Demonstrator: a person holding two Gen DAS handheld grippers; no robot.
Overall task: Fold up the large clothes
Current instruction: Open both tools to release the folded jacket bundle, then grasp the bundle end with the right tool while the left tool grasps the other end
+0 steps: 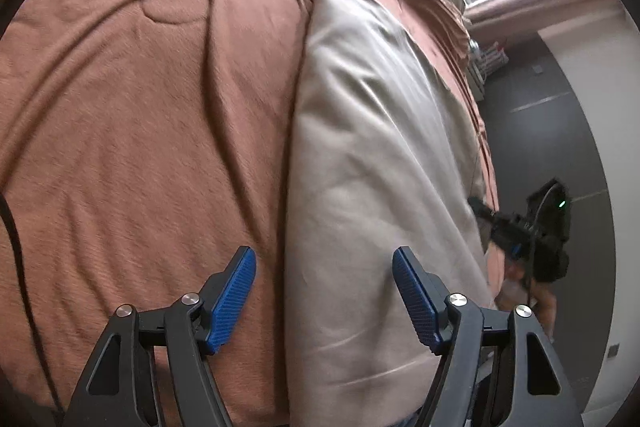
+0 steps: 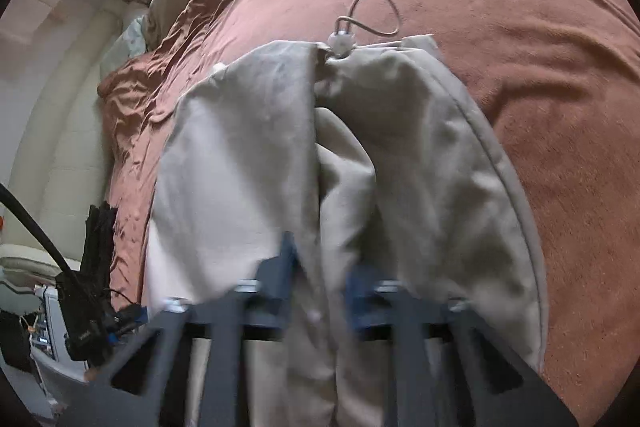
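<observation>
- A beige garment (image 2: 248,155), with a drawstring and toggle (image 2: 340,43) at its far edge, lies on a rust-brown bedspread (image 2: 540,67). It reaches from mid-bed back towards you.
- Your right gripper (image 2: 318,267) has a fold of the cloth bunched between its blue pads. The jaws look nearly closed on it, though motion blur softens the contact.
- Your left gripper (image 1: 324,291) stands wide open and holds nothing. Its pads (image 1: 234,301) straddle the garment's left border. One pad hovers over bare bedspread (image 1: 140,147) and the other over beige cloth (image 1: 372,155).
- Expect soft, limp fabric, light for its size and probably a little slick. It will likely sag and slide rather than hold a crease.
- Take it at a hem or seamed edge, such as the piped border on the right in the right wrist view, so the layers stay together.
- Seen from the left wrist, the right gripper (image 1: 516,231) sits at the garment's far side, by the bed's edge.
</observation>
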